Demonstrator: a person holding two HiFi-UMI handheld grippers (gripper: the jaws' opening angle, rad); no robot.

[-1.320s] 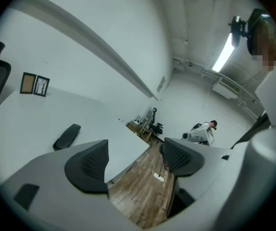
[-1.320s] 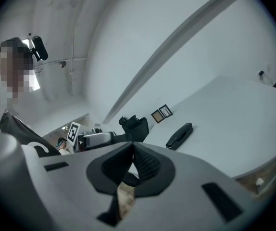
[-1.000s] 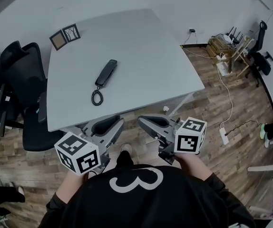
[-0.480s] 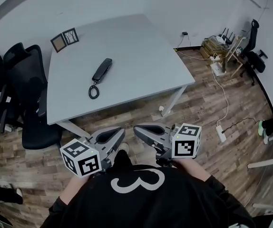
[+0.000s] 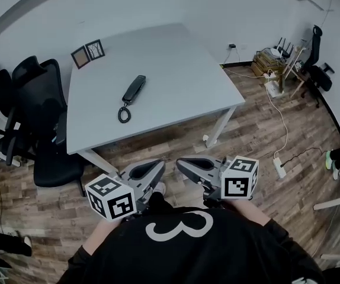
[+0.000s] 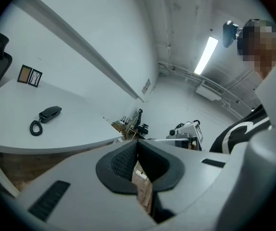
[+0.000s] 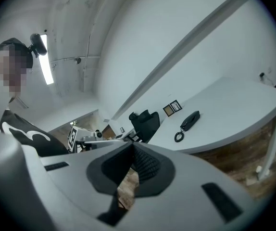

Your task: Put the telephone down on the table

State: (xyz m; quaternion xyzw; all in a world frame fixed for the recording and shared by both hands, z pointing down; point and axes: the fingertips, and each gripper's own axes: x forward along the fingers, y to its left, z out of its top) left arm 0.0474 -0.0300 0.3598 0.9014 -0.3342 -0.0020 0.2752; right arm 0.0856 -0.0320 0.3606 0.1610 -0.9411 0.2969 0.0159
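A dark telephone handset point(image 5: 133, 90) lies flat on the grey table point(image 5: 176, 64), its coiled cord point(image 5: 123, 113) curled at the near end. The handset also shows in the left gripper view point(image 6: 49, 113) and in the right gripper view point(image 7: 190, 120). Neither gripper touches it. My left gripper point(image 5: 158, 167) and right gripper point(image 5: 182, 163) hang side by side over the wooden floor, close to the person's body and short of the table's near edge. Both are shut with nothing between the jaws, as seen for the left gripper point(image 6: 137, 141) and the right gripper point(image 7: 131, 146).
Two small picture frames point(image 5: 87, 53) stand at the table's far left corner. Black office chairs point(image 5: 39, 99) crowd the left side. A white power strip point(image 5: 278, 168) with its cable lies on the floor at right, near boxes and gear point(image 5: 270, 58) by the wall.
The person has backed away from the table, so both grippers now sit farther from its near edge. The telephone has stayed in place on the table.
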